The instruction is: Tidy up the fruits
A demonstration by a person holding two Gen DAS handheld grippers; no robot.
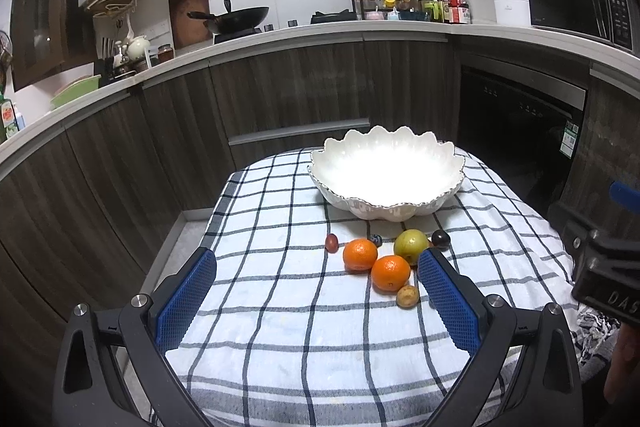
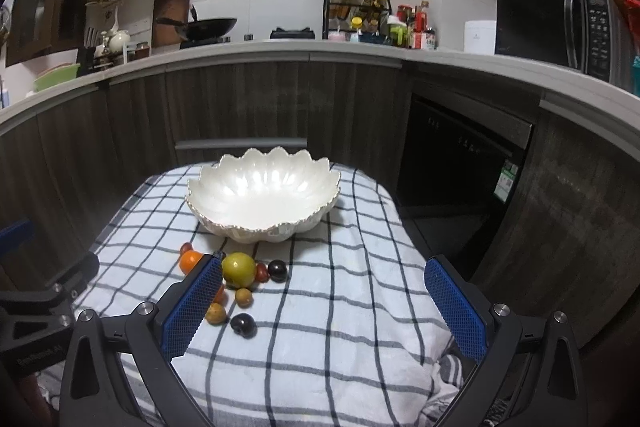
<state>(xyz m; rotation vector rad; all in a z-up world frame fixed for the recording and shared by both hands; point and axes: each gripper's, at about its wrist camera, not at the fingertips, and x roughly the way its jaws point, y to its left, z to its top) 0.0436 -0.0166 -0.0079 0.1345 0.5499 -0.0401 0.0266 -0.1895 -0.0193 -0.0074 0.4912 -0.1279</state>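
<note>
White bowl empty at the checked cloth's far end; fruits clustered just before it. Left gripper and right gripper both hovering above cloth, jaws spread wide, holding nothing.

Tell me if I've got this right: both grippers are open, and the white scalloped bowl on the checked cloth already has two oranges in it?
Not quite. The white scalloped bowl is empty, as the right wrist view shows. The two oranges lie on the checked cloth before it. Both grippers are open.
</note>
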